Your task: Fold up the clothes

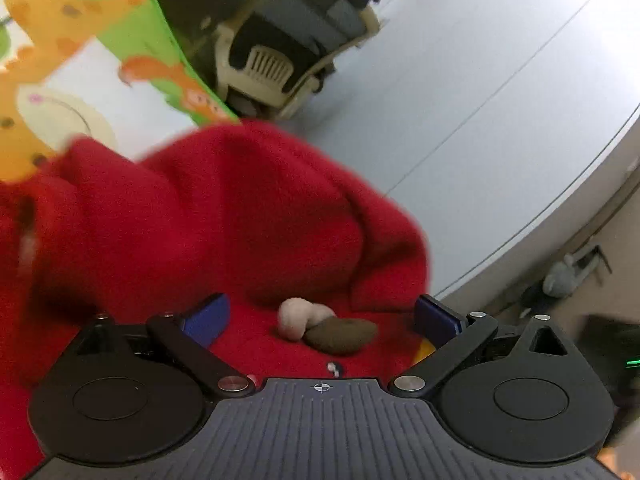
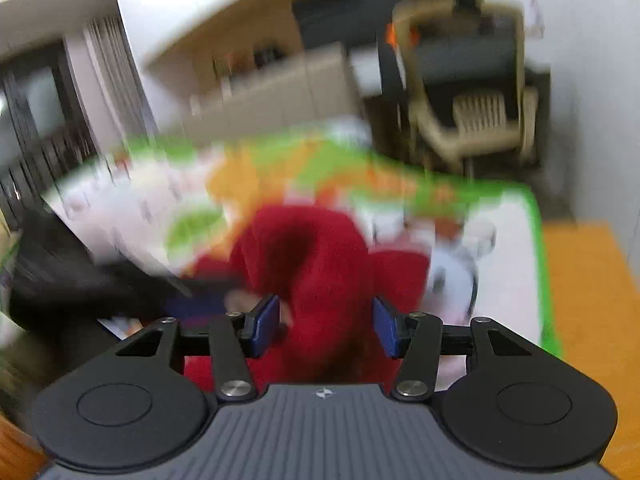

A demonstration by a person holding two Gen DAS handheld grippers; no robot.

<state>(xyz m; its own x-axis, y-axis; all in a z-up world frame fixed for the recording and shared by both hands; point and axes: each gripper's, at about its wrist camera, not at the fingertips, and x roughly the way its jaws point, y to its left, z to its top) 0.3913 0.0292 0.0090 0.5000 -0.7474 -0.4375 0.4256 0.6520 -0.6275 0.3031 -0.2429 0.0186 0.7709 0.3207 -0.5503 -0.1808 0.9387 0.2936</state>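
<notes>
A red fleece garment [image 1: 192,216] lies bunched across the left wrist view, with a pink and a brown patch [image 1: 340,334] sewn on close to the camera. My left gripper [image 1: 322,318] is open wide, its blue pads [image 1: 208,316] on either side of the patches with cloth lying between them. The right wrist view is blurred by motion. There, my right gripper [image 2: 325,328] is shut on a thick fold of the red garment [image 2: 320,264], which rises ahead of the fingers. A dark blurred shape [image 2: 120,284] with some blue shows to the left of it.
Under the garment is a play mat [image 1: 132,40] [image 2: 512,240] with a green border and orange animals. A beige plastic chair [image 1: 272,68] [image 2: 480,120] stands beyond the mat's far edge. Grey flooring [image 1: 480,100] lies right of the garment, and an orange floor [image 2: 592,300] borders the mat.
</notes>
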